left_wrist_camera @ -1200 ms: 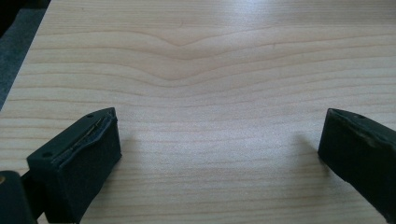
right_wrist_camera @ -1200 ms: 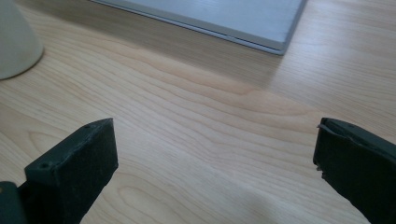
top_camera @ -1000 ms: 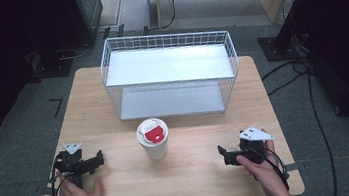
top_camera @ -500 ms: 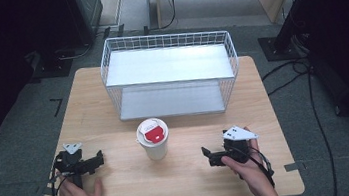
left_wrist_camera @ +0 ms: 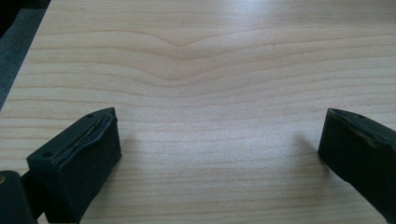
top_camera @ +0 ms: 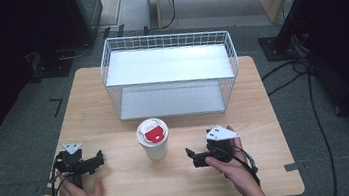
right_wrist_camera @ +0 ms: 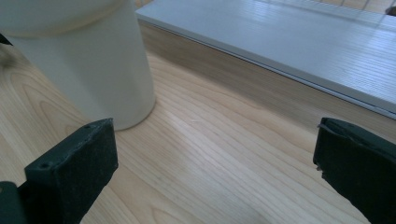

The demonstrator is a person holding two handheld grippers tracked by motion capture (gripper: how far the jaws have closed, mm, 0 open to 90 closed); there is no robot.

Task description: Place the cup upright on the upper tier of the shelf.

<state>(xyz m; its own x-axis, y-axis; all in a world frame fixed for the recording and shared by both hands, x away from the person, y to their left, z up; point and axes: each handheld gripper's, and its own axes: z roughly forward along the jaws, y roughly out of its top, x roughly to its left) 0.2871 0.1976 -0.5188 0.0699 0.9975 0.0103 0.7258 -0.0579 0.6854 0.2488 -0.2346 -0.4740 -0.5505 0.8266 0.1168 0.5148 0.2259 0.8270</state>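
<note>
High view shows us the wooden surface (top_camera: pixel 113 110) with a white wire basket (top_camera: pixel 169 73) at the back and a red-lidded cup (top_camera: pixel 153 138) standing before it. Our left gripper (top_camera: pixel 97 160) and right gripper (top_camera: pixel 192 157) rest either side of the cup, both with jaws spread wide, holding nothing.

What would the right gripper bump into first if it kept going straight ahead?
Probably the white paper cup. The right gripper points left towards it, jaws wide open, though the cup sits off to one jaw's side, so it might just clip it.

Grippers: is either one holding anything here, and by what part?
Nothing is held. Left gripper is open over bare table; right gripper is open, the cup beyond its jaws, untouched.
</note>
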